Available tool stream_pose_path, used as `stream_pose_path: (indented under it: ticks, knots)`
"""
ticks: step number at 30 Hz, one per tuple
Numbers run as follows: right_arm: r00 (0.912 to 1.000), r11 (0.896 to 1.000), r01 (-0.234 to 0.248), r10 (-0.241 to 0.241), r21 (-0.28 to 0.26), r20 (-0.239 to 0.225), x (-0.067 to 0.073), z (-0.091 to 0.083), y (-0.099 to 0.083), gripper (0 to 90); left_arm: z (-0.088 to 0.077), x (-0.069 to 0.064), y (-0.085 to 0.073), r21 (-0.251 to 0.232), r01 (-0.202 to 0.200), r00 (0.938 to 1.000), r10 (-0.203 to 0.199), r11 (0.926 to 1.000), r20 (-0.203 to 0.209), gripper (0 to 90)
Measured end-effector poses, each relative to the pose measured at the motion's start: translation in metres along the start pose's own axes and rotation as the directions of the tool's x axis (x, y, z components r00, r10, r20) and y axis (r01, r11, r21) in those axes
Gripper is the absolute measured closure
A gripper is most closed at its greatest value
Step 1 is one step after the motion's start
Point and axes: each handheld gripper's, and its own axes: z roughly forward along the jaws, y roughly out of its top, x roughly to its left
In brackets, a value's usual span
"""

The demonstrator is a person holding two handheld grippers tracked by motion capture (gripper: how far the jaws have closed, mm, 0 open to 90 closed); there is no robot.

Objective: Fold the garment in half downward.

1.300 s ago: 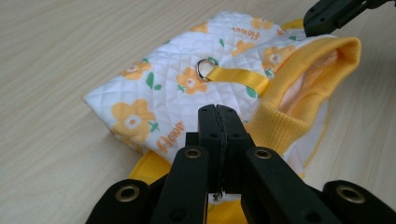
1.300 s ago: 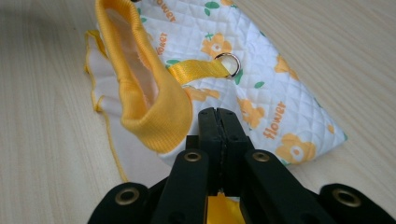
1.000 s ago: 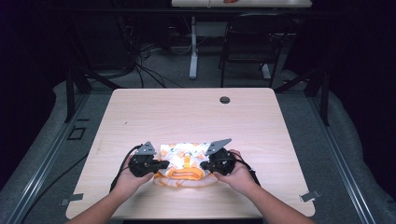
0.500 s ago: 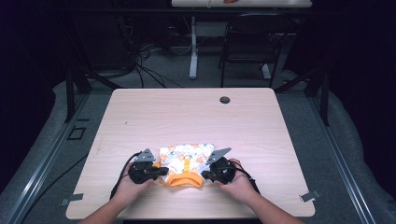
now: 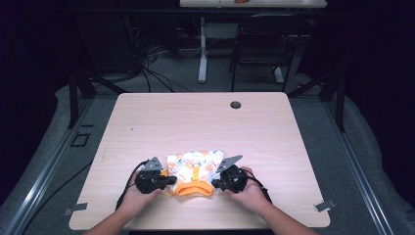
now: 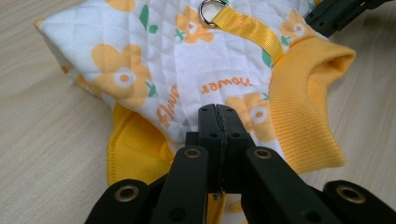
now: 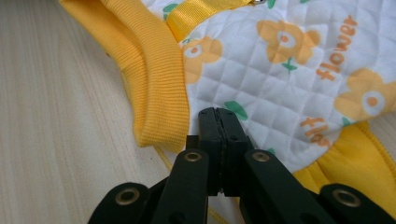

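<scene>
A small quilted garment (image 5: 195, 167) lies near the table's front edge, white with orange flowers, a yellow ribbed collar (image 5: 193, 188) and a yellow strap with a metal ring (image 6: 211, 8). My left gripper (image 5: 166, 181) is shut on its left edge; in the left gripper view the jaws (image 6: 218, 112) stand pressed together over the printed fabric (image 6: 154, 60). On the opposite edge my right gripper (image 5: 215, 184) is shut, its closed tips (image 7: 218, 114) on the white quilting (image 7: 289, 60) beside the collar (image 7: 149, 79). A hand holds each gripper.
The wooden table (image 5: 195, 122) has a round cable hole (image 5: 235, 104) at the back. Past its far edge stand a chair (image 5: 259, 44) and a desk leg (image 5: 202, 49), with cables (image 5: 151, 73) on the floor. Tape marks (image 5: 325, 205) sit at the front corners.
Both grippers have drawn toward the table's front edge, and the garment has come with them, its yellow collar now nearest the person.
</scene>
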Motion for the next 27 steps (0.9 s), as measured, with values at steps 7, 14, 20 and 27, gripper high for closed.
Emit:
stream_pose_path:
  ticks: [7,14,20,27]
  knots:
    - [1.0000,1.000,0.001,-0.001,0.010,0.007,-0.004,0.000,0.002,90.0,0.002,0.002,0.002,0.004,-0.001,1.0000,0.001,1.0000,-0.002,89.7]
    - [0.9999,1.000,0.006,-0.006,0.014,0.015,-0.007,0.000,0.004,90.0,0.004,0.006,0.005,0.003,0.017,0.9998,-0.017,0.9998,-0.005,89.7]
    - [0.9999,1.000,0.002,-0.002,0.012,0.015,-0.010,0.001,0.005,90.0,0.007,0.010,0.008,0.005,0.027,0.9996,-0.027,0.9996,-0.007,89.7]
    - [0.9998,1.000,-0.017,0.017,0.014,0.013,-0.016,0.000,0.005,90.0,0.010,0.014,0.011,0.004,0.048,0.9989,-0.048,0.9989,-0.004,89.7]
